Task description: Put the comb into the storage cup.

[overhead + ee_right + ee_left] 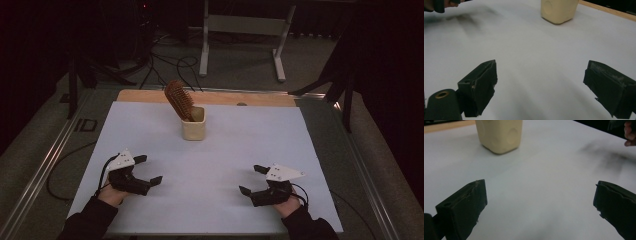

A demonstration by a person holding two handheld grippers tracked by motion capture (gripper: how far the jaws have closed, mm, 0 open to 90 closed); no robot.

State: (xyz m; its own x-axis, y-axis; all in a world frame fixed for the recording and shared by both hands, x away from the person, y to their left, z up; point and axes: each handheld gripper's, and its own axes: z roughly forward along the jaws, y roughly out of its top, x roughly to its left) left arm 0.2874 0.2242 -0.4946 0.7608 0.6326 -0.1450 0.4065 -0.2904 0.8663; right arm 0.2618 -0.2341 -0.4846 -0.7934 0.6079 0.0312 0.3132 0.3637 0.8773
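Gaping fingers (461, 205), cup (499, 135) well beyond

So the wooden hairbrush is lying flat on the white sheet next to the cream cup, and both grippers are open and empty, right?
Not quite. The wooden hairbrush is not lying flat: the high view shows it standing in the cream cup, handle down, bristle head leaning out to the left. The rest holds: the left gripper and right gripper rest on the white sheet, jaws open and empty.
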